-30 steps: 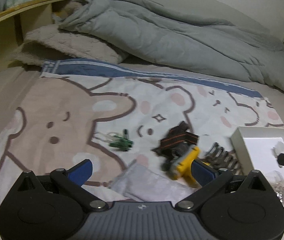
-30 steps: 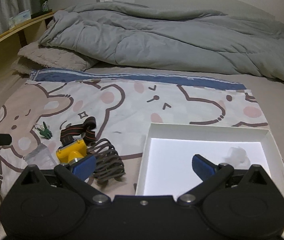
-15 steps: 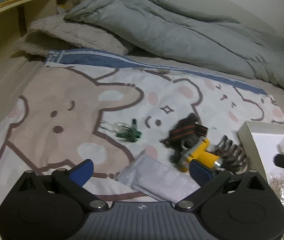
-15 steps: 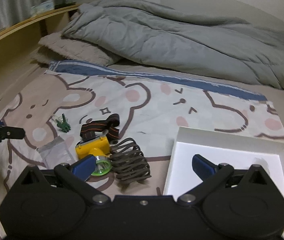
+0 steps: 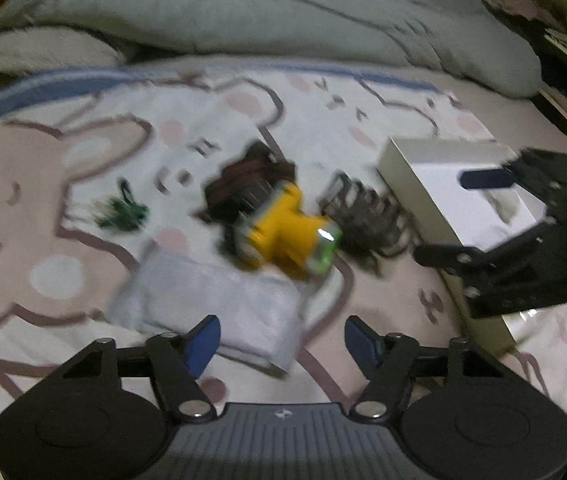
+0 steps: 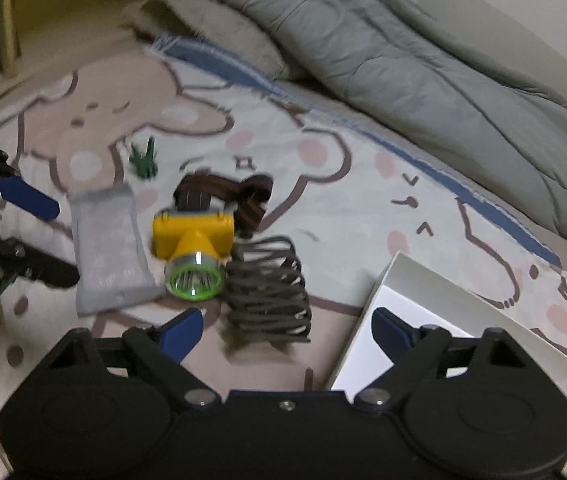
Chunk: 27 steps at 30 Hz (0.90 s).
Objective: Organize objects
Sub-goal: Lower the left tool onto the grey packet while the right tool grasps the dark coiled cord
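Both cameras have swung in toward the cluster since half a second ago: the right tongs [image 6: 286, 330], which then looked mostly over the white box [image 6: 439, 320], now face the yellow headlamp [image 6: 192, 250] and sit close above the things, and the left tongs [image 5: 279, 340] have come nearer too, with the view blurred by motion. The headlamp lies on the cartoon-bear sheet [image 6: 323, 152] of the bed, its long axis running from the brown strap [image 6: 223, 196] at the far end to the green-rimmed lens, which points toward the right camera. A silver-grey pouch [image 6: 107, 252] lies just beside it on the left, long axis running away from the camera; a dark coiled band [image 6: 271, 288] touches it on the right, and a small green piece [image 6: 144, 160] sits farther back. The box rests near the coil, on its right. Both tongs stand wide apart and hold nothing; the left pair hovers low at the pouch's near end [image 5: 219, 308], the right pair in front of the coil and the box edge. A grey quilt [image 6: 423, 60] is heaped behind.
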Motion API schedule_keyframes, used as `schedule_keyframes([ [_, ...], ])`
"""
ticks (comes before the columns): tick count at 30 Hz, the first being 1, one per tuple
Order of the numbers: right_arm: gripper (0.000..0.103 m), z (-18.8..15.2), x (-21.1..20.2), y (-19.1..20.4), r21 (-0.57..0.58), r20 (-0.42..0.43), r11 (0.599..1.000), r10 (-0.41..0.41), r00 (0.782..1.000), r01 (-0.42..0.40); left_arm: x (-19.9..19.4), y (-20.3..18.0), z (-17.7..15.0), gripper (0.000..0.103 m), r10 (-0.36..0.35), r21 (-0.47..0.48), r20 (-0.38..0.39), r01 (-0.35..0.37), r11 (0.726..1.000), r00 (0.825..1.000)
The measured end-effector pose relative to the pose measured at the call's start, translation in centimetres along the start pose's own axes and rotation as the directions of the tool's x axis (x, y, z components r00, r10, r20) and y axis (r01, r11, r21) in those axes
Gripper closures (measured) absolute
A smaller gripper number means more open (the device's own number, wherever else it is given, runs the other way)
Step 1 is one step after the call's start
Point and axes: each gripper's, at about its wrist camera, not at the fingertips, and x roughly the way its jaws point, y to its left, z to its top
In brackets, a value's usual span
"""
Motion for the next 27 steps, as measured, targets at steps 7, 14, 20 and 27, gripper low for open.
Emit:
schedule_keyframes([
  [7, 0.019, -0.5, 1.5, 0.4, -0.068, 0.003, 0.997, 0.040, 0.999, -0.040, 2.9, -0.9, -1.0, 0.048, 0.007, 0.028, -0.099, -0.004, 1.000, 0.995],
  [14, 0.030, -1.2, 3.2, 1.4, -0.169, -0.011, 0.985, 0.019, 1.000, -0.020, 4.8, -1.4, -1.3, 0.078, 0.062, 0.052, -0.132, -0.055, 0.997, 0.989],
  [20, 0.047, -1.2, 4.2, 1.9, -0.204, -0.015, 0.979, -0.024, 1.000, 0.020, 4.6, -1.0, -1.2, 0.093, 0.076, 0.045, -0.123, -0.071, 0.996, 0.989],
  [27, 0.048, -0.6, 2.9, 1.7, -0.171, 0.005, 0.985, 0.002, 1.000, -0.001, 3.4, -1.5, -1.5, 0.098, 0.065, 0.088, -0.094, -0.056, 0.995, 0.993],
])
